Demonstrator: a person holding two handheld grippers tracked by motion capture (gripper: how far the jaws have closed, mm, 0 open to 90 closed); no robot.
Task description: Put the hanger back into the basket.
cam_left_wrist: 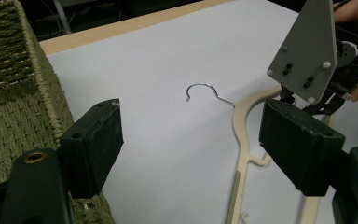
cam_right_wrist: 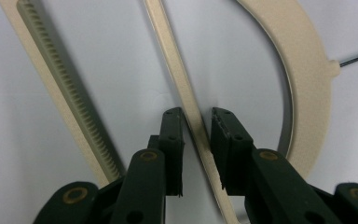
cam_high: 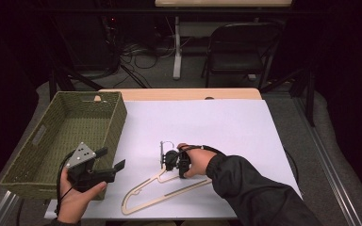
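Note:
A cream hanger [cam_high: 169,194] with a wire hook [cam_high: 166,143] lies flat on the white sheet [cam_high: 217,122]. My right gripper [cam_high: 168,164] points down at it near the neck. In the right gripper view its jaws [cam_right_wrist: 198,116] straddle a thin bar of the hanger [cam_right_wrist: 303,84], narrowly open, with a slight gap on one side. My left gripper [cam_high: 111,158] hovers open and holds nothing at the front left, beside the basket. From the left gripper [cam_left_wrist: 191,135] I see the hanger [cam_left_wrist: 241,135], its hook [cam_left_wrist: 205,86] and the right gripper's grey plate [cam_left_wrist: 305,51].
A green woven basket [cam_high: 118,122] stands at the table's left, close to my left gripper, and its wall [cam_left_wrist: 9,84] fills the left of that view. The wooden table edge [cam_high: 179,93] runs along the back. A folding chair [cam_high: 240,47] stands beyond it.

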